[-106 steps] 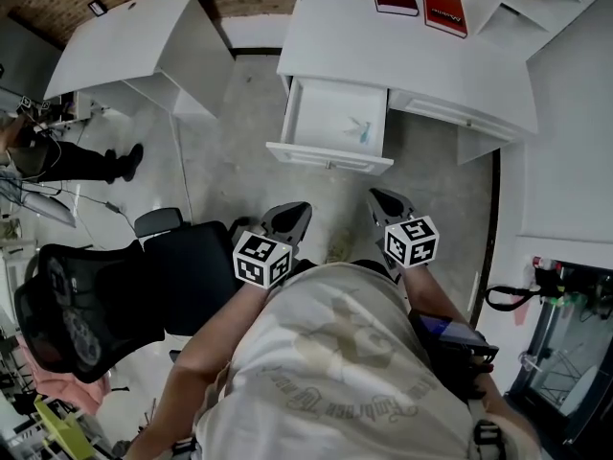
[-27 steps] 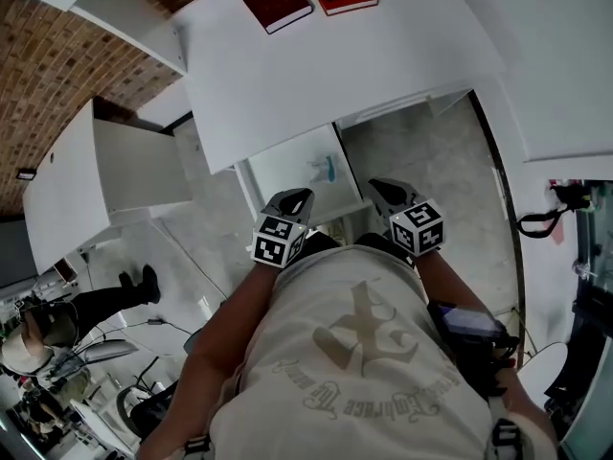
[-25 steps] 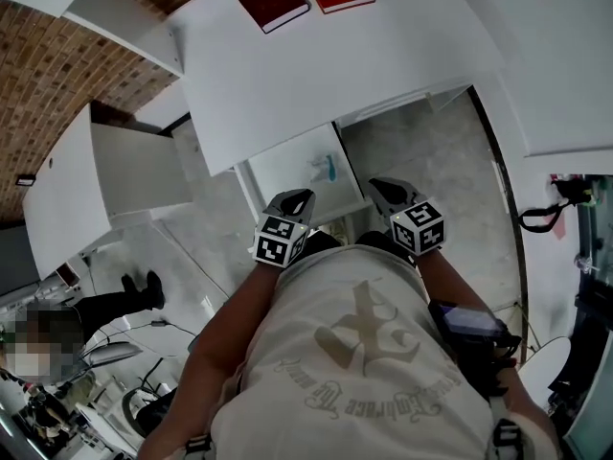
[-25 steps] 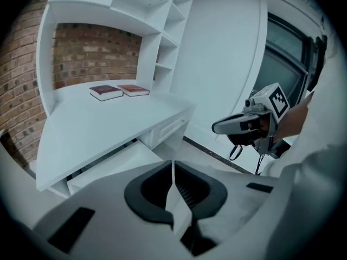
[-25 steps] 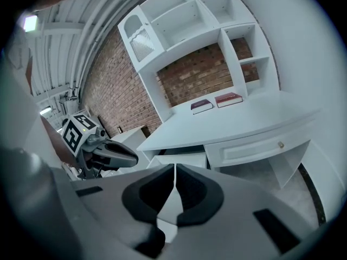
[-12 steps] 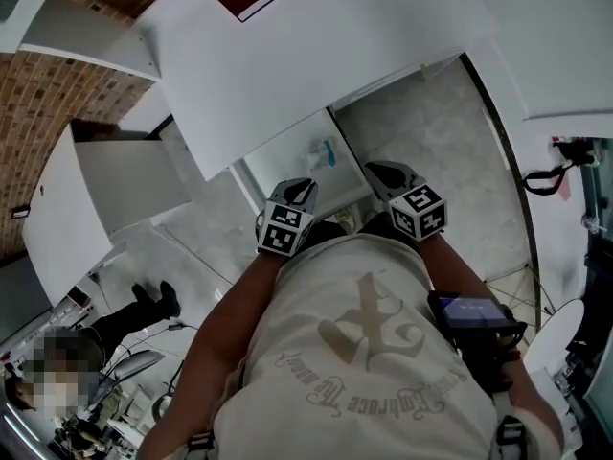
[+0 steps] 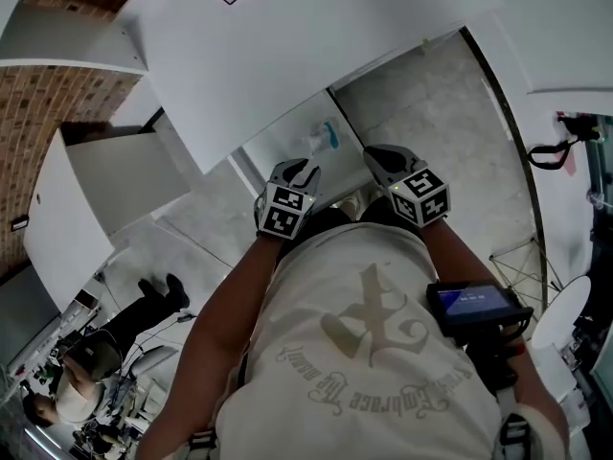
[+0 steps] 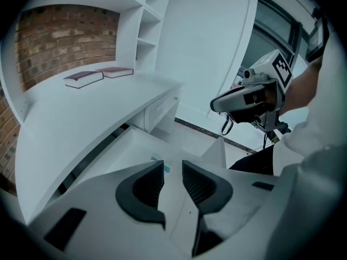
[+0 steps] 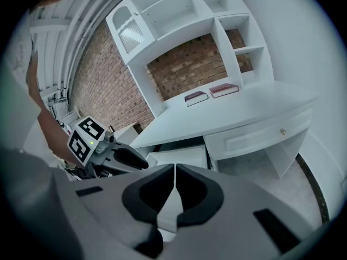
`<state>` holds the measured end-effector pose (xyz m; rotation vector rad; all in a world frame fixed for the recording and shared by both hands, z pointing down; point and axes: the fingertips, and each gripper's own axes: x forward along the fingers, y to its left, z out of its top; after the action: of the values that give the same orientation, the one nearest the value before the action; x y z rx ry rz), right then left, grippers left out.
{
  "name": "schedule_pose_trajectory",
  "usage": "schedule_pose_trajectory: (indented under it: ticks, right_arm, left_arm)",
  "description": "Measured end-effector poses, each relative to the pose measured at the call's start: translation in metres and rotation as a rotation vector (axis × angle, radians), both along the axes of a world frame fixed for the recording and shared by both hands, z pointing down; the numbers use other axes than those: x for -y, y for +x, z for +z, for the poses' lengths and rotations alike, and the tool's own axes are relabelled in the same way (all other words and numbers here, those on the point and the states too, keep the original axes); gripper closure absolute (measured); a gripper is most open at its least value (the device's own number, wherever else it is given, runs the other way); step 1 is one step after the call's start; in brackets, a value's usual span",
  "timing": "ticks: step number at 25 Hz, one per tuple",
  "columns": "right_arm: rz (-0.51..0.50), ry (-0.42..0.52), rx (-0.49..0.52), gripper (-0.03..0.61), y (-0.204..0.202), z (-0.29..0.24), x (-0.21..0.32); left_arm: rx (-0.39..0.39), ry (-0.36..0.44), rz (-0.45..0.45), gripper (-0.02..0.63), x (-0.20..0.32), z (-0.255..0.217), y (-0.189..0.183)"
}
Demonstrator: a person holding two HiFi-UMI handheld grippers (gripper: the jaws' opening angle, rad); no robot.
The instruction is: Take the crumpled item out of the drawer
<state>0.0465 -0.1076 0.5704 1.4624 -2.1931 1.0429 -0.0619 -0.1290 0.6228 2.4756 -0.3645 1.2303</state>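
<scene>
The white drawer (image 7: 278,151) stands pulled out from under the white desk (image 7: 287,46). Inside it lies the small pale crumpled item (image 7: 318,143) with a blue bit on it. My left gripper (image 7: 304,170) hangs just above the drawer's front and points down into it. Its jaws have just been opening and stand slightly apart with nothing between the pads. In the left gripper view the crumpled item (image 8: 160,163) shows beyond that gap of the left gripper (image 8: 172,179). My right gripper (image 7: 374,153) is shut and empty, beside the drawer's right corner.
Two dark red books (image 9: 196,97) lie on the desk top, under white shelves (image 9: 190,15). A closed drawer with a knob (image 9: 282,131) sits to the right of the open one. A person (image 7: 86,391) stands on the floor far behind at lower left.
Both grippers have come down closer to the open drawer. The left gripper's jaws, closed before, now stand slightly apart. The right gripper stays shut.
</scene>
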Motion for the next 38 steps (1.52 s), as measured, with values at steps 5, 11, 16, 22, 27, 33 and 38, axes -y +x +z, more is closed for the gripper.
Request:
schedule_pose_trajectory:
  ticks: [5,11,16,22,27,33,38]
  right_arm:
    - [-0.002,-0.001,-0.003,0.551,-0.003,0.005,0.009]
    - [0.005,-0.015,-0.003,0.551,0.01,0.009,0.001]
    - [0.001,-0.031,-0.003,0.551,0.012,0.015,-0.003]
    - [0.006,-0.038,-0.001,0.551,0.015,0.024,-0.007]
    - [0.012,-0.049,0.0,0.551,0.017,0.028,-0.012]
    - [0.037,-0.071,0.001,0.551,0.021,0.035,-0.017]
    - [0.048,-0.08,-0.001,0.551,0.026,0.039,-0.019]
  left_arm:
    - [0.028,0.002,0.027,0.488,0.007,0.008,-0.006]
    - [0.058,-0.004,0.064,0.467,-0.003,0.02,0.004]
    - [0.077,-0.005,0.088,0.466,-0.004,0.03,0.008]
    - [0.117,0.008,0.141,0.463,-0.011,0.047,0.012]
    - [0.142,0.021,0.174,0.459,-0.015,0.058,0.014]
    - [0.175,0.018,0.206,0.456,-0.008,0.079,0.015]
    - [0.21,0.034,0.227,0.456,-0.001,0.097,0.016]
